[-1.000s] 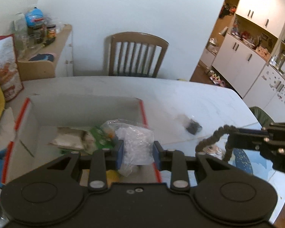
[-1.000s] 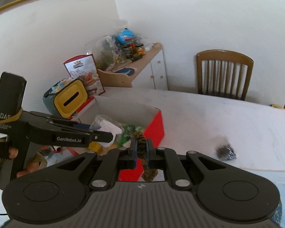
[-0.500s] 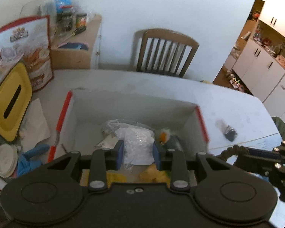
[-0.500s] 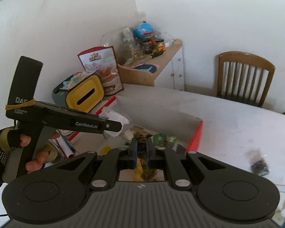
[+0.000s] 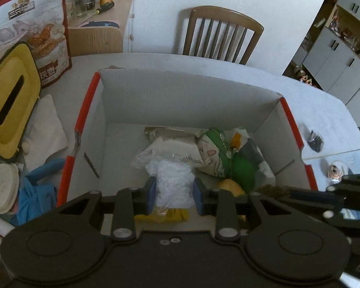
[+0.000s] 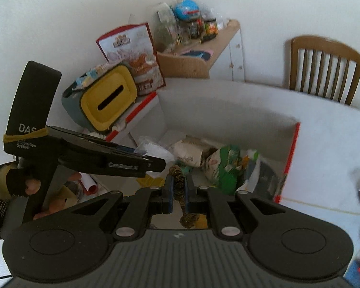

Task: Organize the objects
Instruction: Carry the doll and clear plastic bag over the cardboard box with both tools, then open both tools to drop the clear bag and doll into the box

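A white cardboard box with red edges (image 5: 187, 96) sits on the white table and holds several packets, among them a green and white bag (image 5: 228, 156) and a beige pouch (image 5: 175, 144). My left gripper (image 5: 174, 192) is shut on a clear plastic bag of white bits (image 5: 172, 180) and holds it above the box's near side. My right gripper (image 6: 178, 187) is shut on a brown twisted cord (image 6: 180, 180) and hangs over the box (image 6: 228, 120). The right gripper (image 5: 324, 196) enters the left wrist view from the right.
A yellow-lidded bin (image 5: 9, 100) and a red snack bag (image 5: 36, 24) stand left of the box. A blue cloth (image 5: 36, 184) and white napkin (image 5: 45, 129) lie beside it. A small dark packet (image 5: 315, 140) lies on the table to the right. A wooden chair (image 5: 220, 36) stands behind.
Both grippers have moved left and forward over the box, each still holding its object. The box now fills the middle of the left wrist view.
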{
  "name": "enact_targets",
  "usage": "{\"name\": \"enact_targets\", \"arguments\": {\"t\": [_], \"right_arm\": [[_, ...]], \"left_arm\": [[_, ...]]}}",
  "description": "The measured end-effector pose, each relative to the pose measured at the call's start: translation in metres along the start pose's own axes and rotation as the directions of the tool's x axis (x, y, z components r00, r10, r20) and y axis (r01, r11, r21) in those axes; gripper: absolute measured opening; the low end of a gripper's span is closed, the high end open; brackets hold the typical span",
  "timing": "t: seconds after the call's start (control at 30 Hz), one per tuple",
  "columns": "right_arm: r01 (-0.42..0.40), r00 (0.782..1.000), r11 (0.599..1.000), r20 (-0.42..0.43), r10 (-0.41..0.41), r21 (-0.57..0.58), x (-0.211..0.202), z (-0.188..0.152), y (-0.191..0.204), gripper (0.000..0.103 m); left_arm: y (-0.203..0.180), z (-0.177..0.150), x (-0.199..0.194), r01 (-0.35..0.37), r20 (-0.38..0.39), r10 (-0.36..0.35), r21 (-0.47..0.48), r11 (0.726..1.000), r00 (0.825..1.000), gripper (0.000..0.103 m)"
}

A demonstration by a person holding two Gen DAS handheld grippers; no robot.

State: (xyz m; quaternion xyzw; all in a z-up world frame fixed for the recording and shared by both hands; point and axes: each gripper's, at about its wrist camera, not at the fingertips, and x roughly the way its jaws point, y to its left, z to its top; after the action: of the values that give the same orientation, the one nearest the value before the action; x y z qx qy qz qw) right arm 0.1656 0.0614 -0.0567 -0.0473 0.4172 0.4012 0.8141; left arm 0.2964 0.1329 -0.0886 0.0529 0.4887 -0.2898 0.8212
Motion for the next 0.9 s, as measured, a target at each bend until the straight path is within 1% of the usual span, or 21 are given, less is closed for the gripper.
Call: {"name": "enact_targets", "arguments": {"t": [0.13, 0.4, 0.5, 0.63, 0.9], "right_arm": [[0.000, 0.999, 1.000, -0.037, 0.000, 0.003, 0.017, -0.004, 0.001, 0.009], [0.049, 0.993, 0.998, -0.107, -0.052, -0.031, 0.039, -0.017, 0.001, 0.009], [0.076, 0.989, 0.997, -0.130, -0.078, -0.018, 0.044, -0.019, -0.004, 0.009], [0.110, 0.984, 0.994, -0.140, -0.110, -0.009, 0.047, -0.021, -0.010, 0.009], [0.108, 0.982, 0.994, -0.157, -0.102, 0.031, 0.044, -0.023, -0.016, 0.010]], "left_arm": [[0.000, -0.002, 0.010, -0.005, -0.025, 0.005, 0.004, 1.000, 1.000, 0.030], [0.001, -0.006, 0.028, -0.031, -0.068, 0.032, 0.014, 0.999, 0.997, 0.030], [0.001, -0.006, 0.031, -0.039, -0.073, 0.041, 0.021, 0.999, 0.997, 0.031], [0.001, -0.006, 0.032, -0.045, -0.082, 0.047, 0.028, 0.999, 0.996, 0.033], [0.000, -0.004, 0.033, -0.067, -0.097, 0.069, 0.019, 0.998, 0.993, 0.036]]}}
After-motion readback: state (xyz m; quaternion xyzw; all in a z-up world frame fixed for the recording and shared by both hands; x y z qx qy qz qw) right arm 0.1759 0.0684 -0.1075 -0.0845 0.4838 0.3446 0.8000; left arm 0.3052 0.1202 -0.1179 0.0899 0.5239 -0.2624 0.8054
